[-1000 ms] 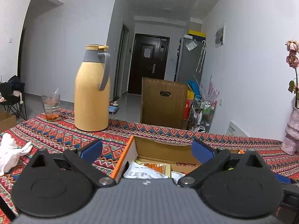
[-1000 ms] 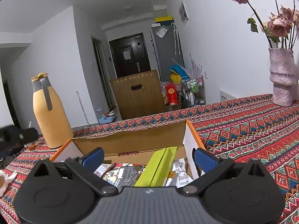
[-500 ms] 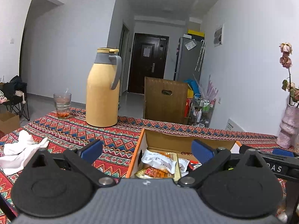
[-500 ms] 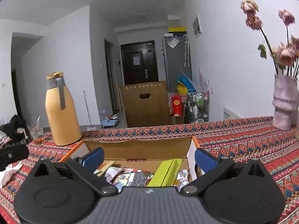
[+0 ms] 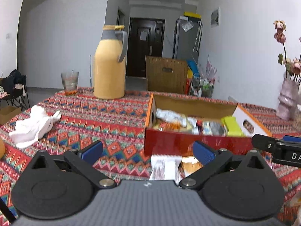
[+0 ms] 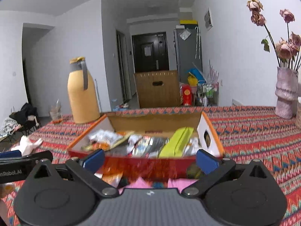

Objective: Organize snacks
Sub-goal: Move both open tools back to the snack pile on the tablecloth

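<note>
A red-and-orange cardboard box (image 5: pixel 195 143) (image 6: pixel 150 164) lies open on the patterned tablecloth and holds several snack packets, among them a lime-green pack (image 6: pixel 178 141) (image 5: pixel 232 125) and a white packet (image 5: pixel 170 115). More snack packets lie on the cloth in front of the box: a white and orange one (image 5: pixel 169 166), orange and pink ones (image 6: pixel 112 178). My left gripper (image 5: pixel 147 151) is open, short of the box's front wall. My right gripper (image 6: pixel 150 158) is open too, empty, just before the box. The right gripper's finger shows in the left wrist view (image 5: pixel 276 146).
A tall yellow thermos (image 5: pixel 109 66) and a glass (image 5: pixel 69 82) stand at the table's far left. White crumpled cloth (image 5: pixel 33 125) lies left. A pink vase with dried flowers (image 6: pixel 286 92) stands far right. Beyond the table are a wooden box (image 6: pixel 157 88) and a dark door.
Both grippers have pulled back and up from over the box; its red front wall and packets lying in front of it have come into view. Both stay open.
</note>
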A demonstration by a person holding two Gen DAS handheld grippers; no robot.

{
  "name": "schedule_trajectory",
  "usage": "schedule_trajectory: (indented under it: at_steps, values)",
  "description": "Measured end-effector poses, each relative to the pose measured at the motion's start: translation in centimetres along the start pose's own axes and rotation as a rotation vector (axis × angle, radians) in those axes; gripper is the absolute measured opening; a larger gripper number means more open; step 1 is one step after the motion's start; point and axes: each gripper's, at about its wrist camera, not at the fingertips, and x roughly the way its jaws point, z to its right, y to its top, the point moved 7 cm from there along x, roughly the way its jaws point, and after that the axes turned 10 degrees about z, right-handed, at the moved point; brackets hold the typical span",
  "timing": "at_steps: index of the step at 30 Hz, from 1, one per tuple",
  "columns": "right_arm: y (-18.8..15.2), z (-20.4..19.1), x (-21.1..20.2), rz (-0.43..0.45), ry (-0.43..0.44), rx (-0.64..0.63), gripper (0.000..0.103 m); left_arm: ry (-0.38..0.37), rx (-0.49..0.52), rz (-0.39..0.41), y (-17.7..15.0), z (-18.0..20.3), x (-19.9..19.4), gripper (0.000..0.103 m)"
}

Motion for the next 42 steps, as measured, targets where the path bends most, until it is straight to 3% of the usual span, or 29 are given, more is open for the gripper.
schedule_trajectory:
  at_steps: [9,15,32,42]
  values:
    - [-4.1,-0.2,-2.3,-0.071,-0.03,0.043,0.103,-0.01,-0.007,-0.056,-4.1,-1.8,-0.2,0.103]
    - [-6.3,-0.2,-2.7,-0.121,-0.047,0.034,0.103,-0.047,-0.007,-0.042,-4.5,-1.6,-0.5,0.103]
    - [-7.2,0.3,-2.6,-0.179,-0.097,0.047,0.103,-0.076,-0.034,-0.05,-4.8,-1.5,-0.6,0.103]
    - [-7.9,-1.3,-1.6,-0.235,-0.066,0.028,0.09,-0.076,-0.042,-0.053,-4.8,-1.6,-0.5,0.103]
